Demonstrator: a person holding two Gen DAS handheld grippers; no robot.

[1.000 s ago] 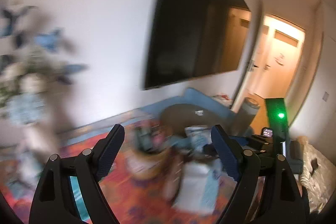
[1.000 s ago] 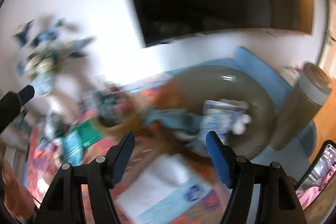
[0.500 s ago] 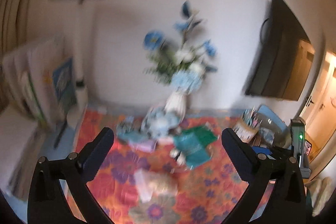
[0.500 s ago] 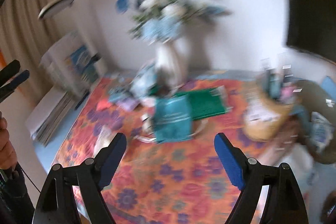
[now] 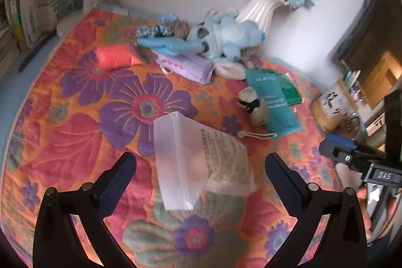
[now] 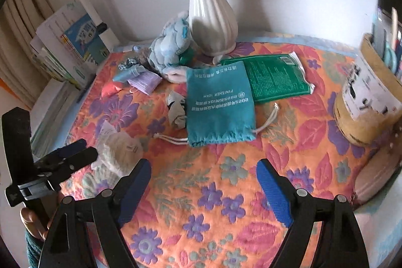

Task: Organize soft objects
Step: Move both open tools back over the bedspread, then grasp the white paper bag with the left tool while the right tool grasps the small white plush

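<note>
left gripper (image 5: 201, 167): jaws apart, swung from the wall down over the zip bag (image 5: 201, 162) near on the quilt (image 5: 75, 142) | right gripper (image 6: 203, 175): apart, empty, short of the teal pouch (image 6: 219, 102) | grasp judged next

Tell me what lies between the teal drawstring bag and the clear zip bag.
In the right wrist view, a small grey-white pouch lies between the teal drawstring bag and the clear zip bag.

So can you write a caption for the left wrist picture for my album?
Open left gripper hovering over a clear zip bag on a flowery cloth.
</note>
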